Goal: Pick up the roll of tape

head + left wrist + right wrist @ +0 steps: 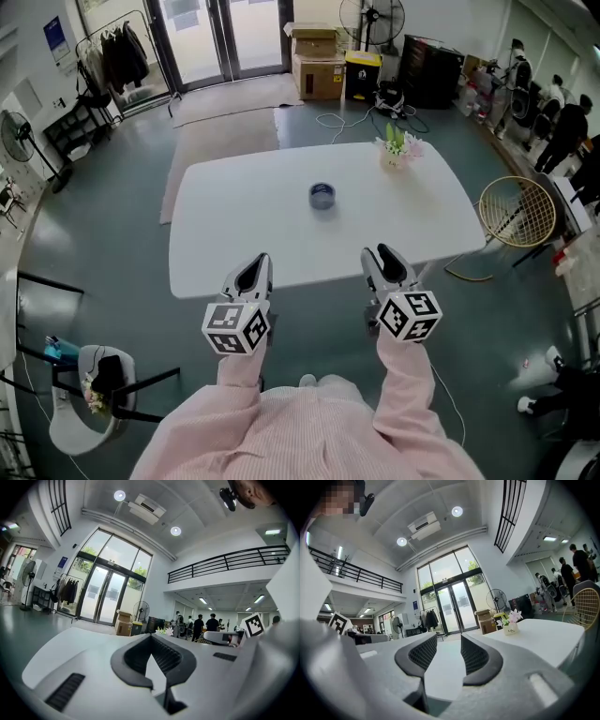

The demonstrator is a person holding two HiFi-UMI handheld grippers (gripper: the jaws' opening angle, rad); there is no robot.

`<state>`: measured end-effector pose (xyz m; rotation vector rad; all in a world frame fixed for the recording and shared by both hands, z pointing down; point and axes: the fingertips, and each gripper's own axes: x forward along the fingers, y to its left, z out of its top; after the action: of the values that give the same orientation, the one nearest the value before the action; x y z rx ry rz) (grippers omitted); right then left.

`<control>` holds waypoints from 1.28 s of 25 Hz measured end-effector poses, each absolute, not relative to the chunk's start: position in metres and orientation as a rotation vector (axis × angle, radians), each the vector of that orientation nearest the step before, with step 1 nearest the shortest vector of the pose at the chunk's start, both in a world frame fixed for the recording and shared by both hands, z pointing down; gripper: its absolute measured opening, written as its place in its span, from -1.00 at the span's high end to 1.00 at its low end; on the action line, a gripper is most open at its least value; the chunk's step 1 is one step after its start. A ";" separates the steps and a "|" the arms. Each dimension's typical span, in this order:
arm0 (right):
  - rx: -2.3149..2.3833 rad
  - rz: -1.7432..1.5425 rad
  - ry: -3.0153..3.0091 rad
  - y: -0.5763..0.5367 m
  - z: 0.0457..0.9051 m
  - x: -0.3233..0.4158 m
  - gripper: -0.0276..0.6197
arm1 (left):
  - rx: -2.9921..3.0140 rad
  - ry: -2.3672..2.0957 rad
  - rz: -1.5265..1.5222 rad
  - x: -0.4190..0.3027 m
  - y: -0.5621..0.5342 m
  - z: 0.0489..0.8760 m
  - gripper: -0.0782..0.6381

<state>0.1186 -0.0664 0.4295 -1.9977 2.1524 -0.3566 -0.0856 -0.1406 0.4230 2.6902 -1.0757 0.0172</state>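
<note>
1. Head view: high up, just back from the white table (pixel 234 216), facing steeply down. The tabletop lies at 12 o'clock.
2. Left gripper view: rides the left gripper (pixel 261 261), low and near-level across the tabletop. Glass doors (pixel 105 597) ahead at 11 o'clock.
3. Right gripper view: rides the right gripper (pixel 378 258), same low look. Doors at 12 o'clock.
4. All three views share the table, doors and flower pot (pixel 396 150).

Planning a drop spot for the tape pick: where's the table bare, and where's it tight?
The white table is mostly bare: the whole left half, the near strip between the roll of tape and the front edge, and the right end nearer than the flower pot. Least room: the far side between tape and pot.
</note>
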 end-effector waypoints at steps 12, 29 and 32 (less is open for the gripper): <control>-1.962 -0.461 2.213 -0.126 0.453 0.129 0.47 | 2.633 -1.051 0.076 -0.064 -0.187 0.449 0.78; -1.841 -0.668 2.456 -0.276 0.500 0.166 0.47 | 2.438 -1.073 0.192 -0.002 -0.304 0.508 0.78; -1.808 -0.714 2.516 -0.296 0.510 0.174 0.47 | 2.394 -1.067 0.220 0.013 -0.318 0.520 0.78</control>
<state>0.1742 -0.2956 0.5101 -1.8078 2.5158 -0.7140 0.0128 -0.3185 0.5200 2.3942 -1.0672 0.2199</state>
